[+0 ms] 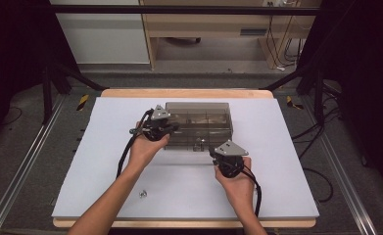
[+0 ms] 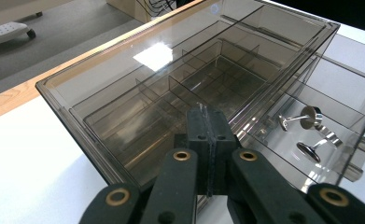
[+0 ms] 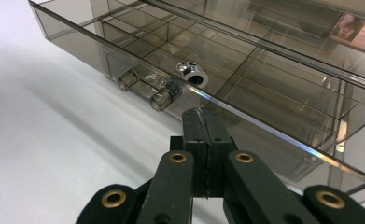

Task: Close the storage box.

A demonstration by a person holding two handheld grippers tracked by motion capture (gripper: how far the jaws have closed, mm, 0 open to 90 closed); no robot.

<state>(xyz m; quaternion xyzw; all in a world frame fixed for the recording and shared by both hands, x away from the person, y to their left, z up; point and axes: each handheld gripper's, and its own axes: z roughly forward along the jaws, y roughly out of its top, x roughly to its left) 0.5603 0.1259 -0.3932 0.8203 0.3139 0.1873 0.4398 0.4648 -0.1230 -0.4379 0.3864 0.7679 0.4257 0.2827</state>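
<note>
A smoky clear plastic drawer box [image 1: 199, 115] stands in the middle of the white mat. Its bottom drawer [image 1: 191, 144] is pulled out toward me. My left gripper [image 1: 172, 128] is shut, tips against the box's left end. In the left gripper view the shut jaws [image 2: 207, 119] rest at the box's top edge [image 2: 124, 65], nothing visible between them. My right gripper [image 1: 212, 153] is shut at the drawer's front right. In the right gripper view its tips [image 3: 203, 119] sit just before the drawer rim [image 3: 245, 116]. A shiny metal bushing [image 3: 193, 74] lies in a drawer compartment.
Two small metal pins [image 2: 306, 119] [image 2: 313, 149] lie in the open drawer. The drawer's clear handle [image 3: 145, 88] juts out at its front. A small metal part [image 1: 142, 194] lies loose on the mat [image 1: 277, 186] near the front left. The wooden table edge [image 1: 179, 92] runs behind the box.
</note>
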